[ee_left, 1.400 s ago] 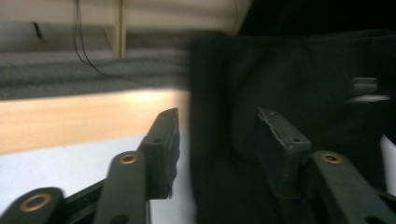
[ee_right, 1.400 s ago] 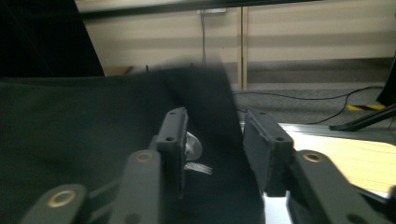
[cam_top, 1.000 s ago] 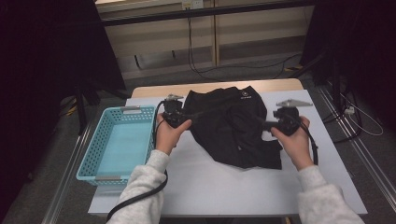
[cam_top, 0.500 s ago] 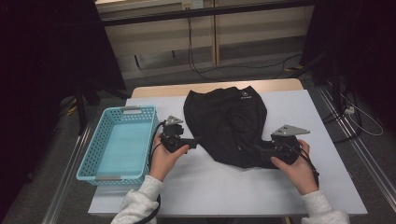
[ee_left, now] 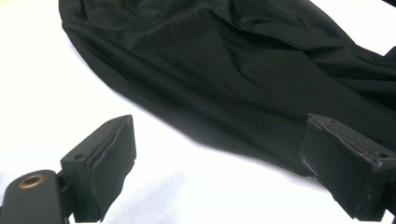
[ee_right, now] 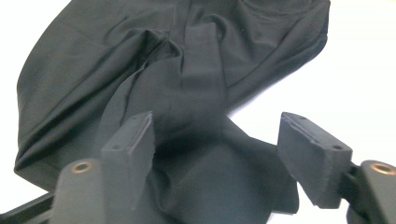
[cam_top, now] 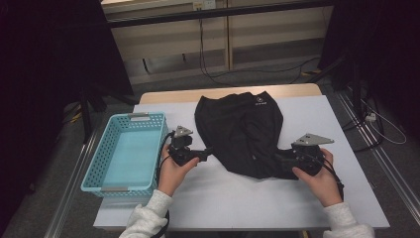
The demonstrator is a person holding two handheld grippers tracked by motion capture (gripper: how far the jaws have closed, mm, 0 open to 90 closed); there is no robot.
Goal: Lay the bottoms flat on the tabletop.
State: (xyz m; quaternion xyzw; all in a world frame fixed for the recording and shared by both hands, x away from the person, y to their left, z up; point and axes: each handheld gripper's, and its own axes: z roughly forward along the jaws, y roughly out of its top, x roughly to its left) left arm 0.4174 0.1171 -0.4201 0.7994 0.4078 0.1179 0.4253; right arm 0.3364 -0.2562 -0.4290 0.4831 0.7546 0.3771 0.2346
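A black garment (cam_top: pixel 242 129) lies crumpled on the white table (cam_top: pixel 237 203), a small logo at its far end. My left gripper (cam_top: pixel 208 150) is low at the garment's left edge. In the left gripper view its jaws (ee_left: pixel 219 140) stand wide, having just opened a little; the garment's (ee_left: pixel 224 70) hem lies just ahead and nothing is pinched. My right gripper (cam_top: pixel 278 158) is at the garment's near right corner. Its jaws (ee_right: pixel 219 135) have just been closing, with a fold of the black fabric (ee_right: pixel 140 60) between them, and the pads stand clear of it.
A light blue plastic basket (cam_top: pixel 94 171) with nothing in it stands at the table's left, just beside my left hand. Bare white tabletop stretches along the near edge and the right side. Cables and dark stands lie on the floor beyond the table.
Both hands have drawn back toward the near edge and come lower, from the garment's middle sides to its near edge. The garment itself has not shifted.
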